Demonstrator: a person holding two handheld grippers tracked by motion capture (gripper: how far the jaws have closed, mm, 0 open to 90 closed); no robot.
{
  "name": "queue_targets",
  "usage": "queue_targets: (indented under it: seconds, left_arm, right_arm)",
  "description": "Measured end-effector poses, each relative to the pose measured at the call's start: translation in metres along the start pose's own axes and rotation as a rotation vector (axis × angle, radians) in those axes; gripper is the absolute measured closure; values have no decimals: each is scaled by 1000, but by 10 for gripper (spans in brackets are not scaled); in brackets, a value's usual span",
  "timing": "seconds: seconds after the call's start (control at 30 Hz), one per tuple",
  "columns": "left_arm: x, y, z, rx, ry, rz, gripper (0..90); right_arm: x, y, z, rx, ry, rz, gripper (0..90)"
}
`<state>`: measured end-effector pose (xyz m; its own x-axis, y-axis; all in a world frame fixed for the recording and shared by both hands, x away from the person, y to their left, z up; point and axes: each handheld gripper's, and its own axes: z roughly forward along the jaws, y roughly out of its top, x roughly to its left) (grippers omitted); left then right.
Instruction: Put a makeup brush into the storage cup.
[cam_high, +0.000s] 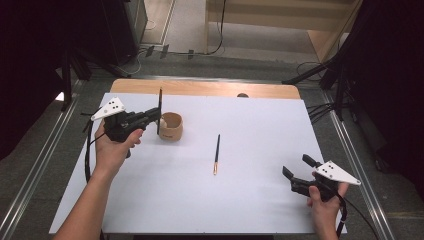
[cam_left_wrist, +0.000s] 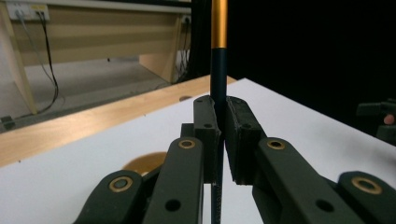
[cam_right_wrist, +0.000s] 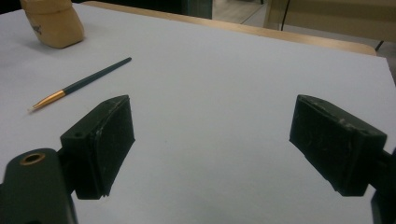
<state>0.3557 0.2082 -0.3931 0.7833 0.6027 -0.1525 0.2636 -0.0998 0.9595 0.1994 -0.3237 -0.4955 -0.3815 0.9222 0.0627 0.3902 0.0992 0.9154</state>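
My left gripper (cam_high: 155, 118) is shut on a dark paintbrush (cam_high: 160, 110) and holds it upright just left of a round wooden cup (cam_high: 171, 126). In the left gripper view the brush's dark handle (cam_left_wrist: 218, 79) stands clamped between the jaws, with a gold ferrule above; the cup's rim (cam_left_wrist: 142, 163) shows below. A second dark brush with a gold ferrule (cam_high: 217, 154) lies flat on the white sheet near the middle. My right gripper (cam_high: 296, 167) stands open at the front right, nothing between its jaws; in its view that brush (cam_right_wrist: 81, 84) and the cup (cam_right_wrist: 52, 23) lie to the upper left.
A white sheet (cam_high: 250, 125) covers the wooden table (cam_high: 200, 88), whose bare strip runs along the far edge. Metal rails flank the table. Cables and stand legs lie on the floor behind.
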Motion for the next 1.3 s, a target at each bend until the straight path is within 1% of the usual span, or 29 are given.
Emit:
queue_targets:
  seconds: [0.03, 0.07, 0.1, 0.17, 0.2, 0.27, 0.33, 0.37, 0.4, 0.47, 0.5, 0.53, 0.57, 0.67, 0.7, 0.73, 0.77, 0.8, 0.83, 0.9, 0.97, 1.1, 1.13, 1.2, 1.3]
  left_arm:
    - [0, 0, 0, 0, 0, 0, 846]
    - [0, 1, 0, -25, -1, 5, 846]
    - [0, 1, 1, -45, 9, 13, 846]
    - [1, 2, 1, -72, 10, 4, 846]
    - [1, 2, 1, -84, 19, 7, 846]
    - [3, 3, 3, -113, 22, -9, 845]
    - [3, 2, 5, -131, 30, -10, 845]
    - [3, 2, 5, -131, 30, -10, 845]
    - [4, 2, 7, -159, 22, -8, 845]
    - [4, 2, 9, -182, 16, 2, 845]
    - [4, 2, 9, -182, 16, 2, 845]
    - [4, 2, 12, -207, 23, 1, 845]
    - [4, 2, 13, -221, 28, 0, 845]
    - [5, 2, 18, -250, 49, -6, 844]
    - [5, 2, 18, -250, 49, -6, 844]
    - [6, 1, 21, -255, 75, -10, 844]
    - [6, 1, 21, -255, 75, -10, 844]
    - [8, -1, 25, -255, 95, -15, 844]
    - [9, -2, 26, -256, 100, -13, 843]
    - [9, -4, 29, -249, 124, -12, 843]
    - [11, -7, 33, -246, 119, -23, 843]
    - [10, -12, 40, -211, 135, -13, 843]
    - [10, -14, 41, -212, 138, -14, 843]
    - [11, -19, 44, -210, 155, -29, 843]
    - [13, -29, 49, -197, 167, -47, 843]
  right_arm:
    - [0, 0, 0, 0, 0, 0, 143]
    - [0, 0, 0, 0, 0, -1, 143]
    - [0, 0, 0, 0, 0, -1, 143]
    - [0, 0, 0, 0, 0, 0, 142]
    - [0, 0, 0, 0, 0, -1, 143]
    - [1, 0, 0, 1, 1, -1, 143]
    - [1, 0, 0, 0, 3, -2, 143]
    - [1, 0, 0, 0, 3, -2, 143]
    - [1, 0, 1, 0, 4, -7, 143]
    - [1, 0, 1, 1, 4, -6, 143]
    - [1, -1, 1, 1, 4, -5, 142]
    - [1, -1, 1, 1, 4, -4, 143]
    - [1, -1, 1, 1, 4, -4, 143]
    - [1, -1, 1, 1, 5, -7, 143]
    - [1, -1, 1, 1, 5, -7, 143]
    - [1, -1, 1, 2, 5, -9, 143]
    - [1, -1, 1, 2, 5, -9, 143]
    - [1, -1, 0, 2, 4, -4, 143]
    - [0, -1, 0, 0, 4, -6, 143]
    - [0, -1, 0, 1, 4, -4, 143]
    - [0, -1, 0, 1, 4, -4, 143]
    - [0, -1, 0, 2, 5, -5, 142]
    - [0, -1, 0, 2, 5, -5, 143]
    - [0, -2, 0, 3, 6, -6, 143]
    - [0, -2, 0, 4, 6, -4, 143]
